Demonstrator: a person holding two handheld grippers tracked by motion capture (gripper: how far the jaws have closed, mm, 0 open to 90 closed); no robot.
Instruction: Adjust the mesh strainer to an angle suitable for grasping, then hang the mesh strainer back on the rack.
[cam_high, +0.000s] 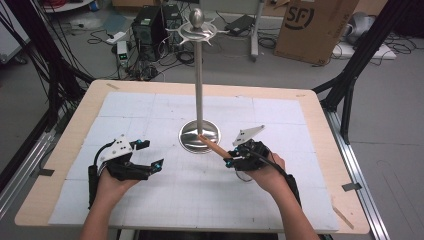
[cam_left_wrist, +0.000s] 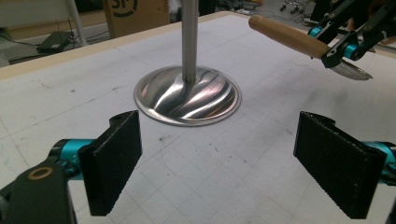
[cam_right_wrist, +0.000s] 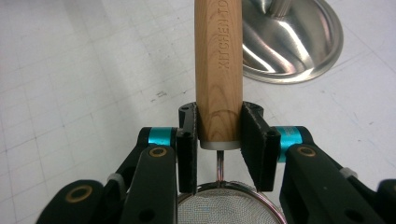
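At the middle of the desk (cam_high: 320, 125), a wooden slab topped with a white gridded mat, a polished steel stand (cam_high: 199, 75) rises from a round, swirl-fluted base (cam_left_wrist: 187, 95) to a crown of curved hooks and a ball finial. Just beside that base, the right tool (cam_right_wrist: 219, 135) pinches a small strainer (cam_high: 214, 146) by the lower end of its smooth, cylindrical wooden handle (cam_right_wrist: 218, 70), black ribbed pads pressed against either side; fine wire mesh (cam_right_wrist: 229, 207) in a thin metal rim shows beneath the jaws, and the handle points toward the stand. The left tool (cam_left_wrist: 217, 163) hovers over the mat with its jaws spread wide and nothing between them. Scuffs and dark specks mark the mat. Beyond the desk, a grey floor holds a cardboard box (cam_high: 312, 25), tangled cables and computer towers (cam_high: 150, 25).
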